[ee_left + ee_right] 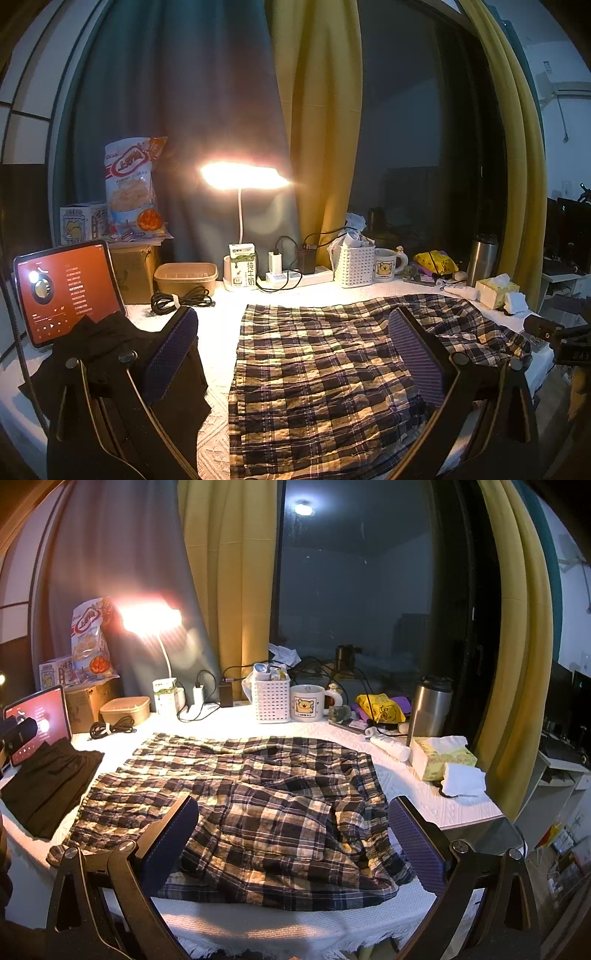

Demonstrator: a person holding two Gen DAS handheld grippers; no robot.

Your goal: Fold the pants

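The plaid pants [243, 805] lie spread out and wrinkled on a table with a white cloth [436, 808] on it. They are folded over lengthwise, with the waist toward the right side and the leg ends toward the left. The left gripper [295, 354] hangs low above the left part of the pants and points toward the window. Its two fingers are wide apart and hold nothing. One of its fingers [173, 354] is over a black garment [177, 398] that lies just beside the pants, and the other is over the plaid cloth. The right gripper [293, 845] hangs low over the waist end, near the front edge of the table. Its fingers are wide apart too, with nothing between them. The plaid cloth sits in the gap under them. At the back of the table a lamp [243, 176] shines bright. Near it are a tablet [70, 291], a bag of chips [133, 188], a milk carton [242, 266], a white basket [271, 698], a bear mug [308, 702], a steel cup [430, 709] and a tissue box [439, 757].
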